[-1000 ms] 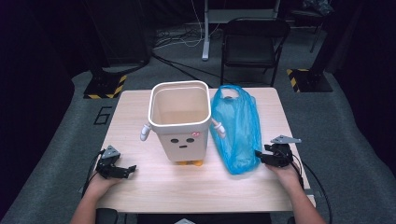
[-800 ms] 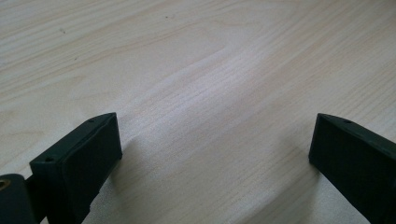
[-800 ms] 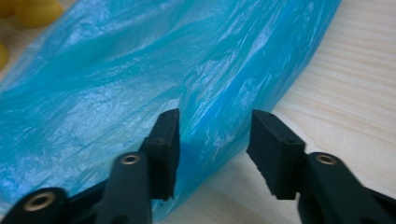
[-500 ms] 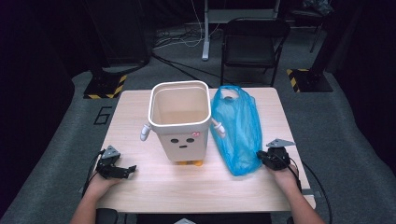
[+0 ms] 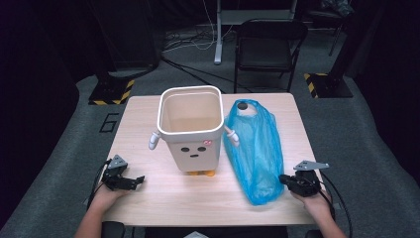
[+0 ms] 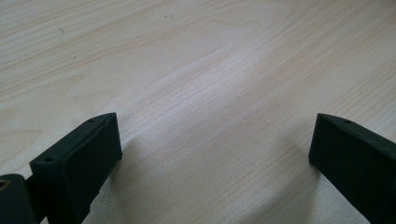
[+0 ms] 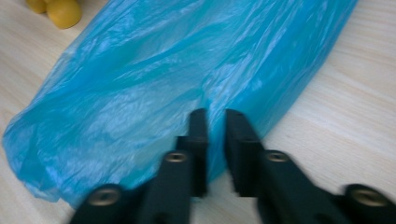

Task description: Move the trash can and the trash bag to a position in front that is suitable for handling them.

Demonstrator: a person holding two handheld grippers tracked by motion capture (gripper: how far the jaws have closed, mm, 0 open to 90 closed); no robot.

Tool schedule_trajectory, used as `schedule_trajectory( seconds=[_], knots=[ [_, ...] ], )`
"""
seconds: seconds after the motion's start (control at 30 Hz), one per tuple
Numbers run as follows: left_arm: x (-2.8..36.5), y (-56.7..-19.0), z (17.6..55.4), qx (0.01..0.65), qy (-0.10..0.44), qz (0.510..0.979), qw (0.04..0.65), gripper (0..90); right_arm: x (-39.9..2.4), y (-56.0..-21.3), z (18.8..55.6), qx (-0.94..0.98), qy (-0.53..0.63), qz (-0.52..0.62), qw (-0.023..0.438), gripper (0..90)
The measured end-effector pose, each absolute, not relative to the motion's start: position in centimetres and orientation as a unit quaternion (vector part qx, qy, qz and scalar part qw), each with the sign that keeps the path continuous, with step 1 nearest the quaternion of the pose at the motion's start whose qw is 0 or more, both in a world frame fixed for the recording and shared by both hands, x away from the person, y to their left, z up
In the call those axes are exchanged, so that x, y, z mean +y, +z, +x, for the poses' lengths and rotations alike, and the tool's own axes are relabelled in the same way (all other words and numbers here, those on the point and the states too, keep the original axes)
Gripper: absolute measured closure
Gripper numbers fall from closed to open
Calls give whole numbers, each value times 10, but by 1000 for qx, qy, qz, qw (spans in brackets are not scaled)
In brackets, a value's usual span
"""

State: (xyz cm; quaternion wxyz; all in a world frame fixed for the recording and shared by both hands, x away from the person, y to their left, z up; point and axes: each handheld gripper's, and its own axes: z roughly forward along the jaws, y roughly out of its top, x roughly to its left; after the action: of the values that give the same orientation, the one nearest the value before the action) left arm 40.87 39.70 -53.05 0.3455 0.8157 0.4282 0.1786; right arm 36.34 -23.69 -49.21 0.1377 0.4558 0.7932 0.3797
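Counted on and around the table

One wooden table [image 5: 148, 208] carries one white bin [image 5: 190, 128] with a drawn face and two small orange feet [image 5: 204, 173], and one blue plastic bag [image 5: 255, 148] lying beside it. Two handheld grippers are present, the left gripper [image 5: 130, 182] and the right gripper [image 5: 286, 180], each with two black jaws. One black folding chair [image 5: 270, 52] stands behind the table.

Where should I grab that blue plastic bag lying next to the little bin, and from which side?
Probably best by its loose right edge near the closed end, coming in low from the right. The blue bag lies flat and limp on the table, its left edge against the bin, so only thin film can be pinched. The right gripper already has a fold between its jaws there; whether they press it is unclear.
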Motion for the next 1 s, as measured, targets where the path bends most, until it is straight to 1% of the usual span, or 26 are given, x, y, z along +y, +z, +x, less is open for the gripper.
schedule_trajectory(
  seconds=[0.03, 0.07, 0.13, 0.23, 0.27, 0.3, 0.33, 0.4, 0.47, 0.5, 0.57, 0.67, 0.7, 0.77, 1.0],
  knots=[
    [397, -530, 409, 428, 179, 816, 345, 19, -238, -491, 363, 790, 381, 458, 148, 678],
    [397, -531, 409, 428, 178, 816, 346, 20, -238, -490, 363, 788, 382, 457, 153, 650],
    [397, -531, 409, 428, 178, 816, 346, 19, -234, -486, 372, 781, 394, 451, 178, 540],
    [397, -530, 409, 428, 179, 816, 345, 20, -231, -483, 382, 778, 399, 450, 184, 520],
    [397, -530, 409, 429, 179, 816, 345, 20, -224, -481, 397, 776, 401, 448, 192, 494],
    [397, -530, 408, 429, 178, 816, 345, 20, -224, -481, 397, 776, 401, 448, 192, 494],
    [397, -530, 408, 429, 179, 815, 345, 20, -218, -481, 412, 774, 398, 452, 194, 468],
    [397, -530, 408, 429, 179, 816, 345, 19, -216, -481, 417, 775, 397, 452, 194, 461],
    [397, -530, 408, 429, 179, 816, 345, 20, -210, -485, 430, 771, 392, 462, 196, 398],
    [397, -531, 408, 429, 179, 815, 346, 19, -207, -489, 436, 770, 389, 469, 189, 365],
    [397, -530, 408, 429, 178, 816, 345, 19, -201, -498, 441, 775, 375, 471, 189, 345],
    [397, -531, 408, 429, 178, 815, 346, 19, -197, -504, 440, 782, 361, 470, 191, 350],
    [397, -531, 408, 429, 178, 815, 346, 19, -197, -509, 439, 790, 345, 467, 195, 378],
    [397, -531, 408, 429, 178, 815, 346, 19, -196, -513, 438, 791, 336, 474, 191, 401],
    [397, -531, 408, 428, 178, 815, 347, 19, -199, -516, 436, 793, 321, 480, 192, 422]
  ],
)
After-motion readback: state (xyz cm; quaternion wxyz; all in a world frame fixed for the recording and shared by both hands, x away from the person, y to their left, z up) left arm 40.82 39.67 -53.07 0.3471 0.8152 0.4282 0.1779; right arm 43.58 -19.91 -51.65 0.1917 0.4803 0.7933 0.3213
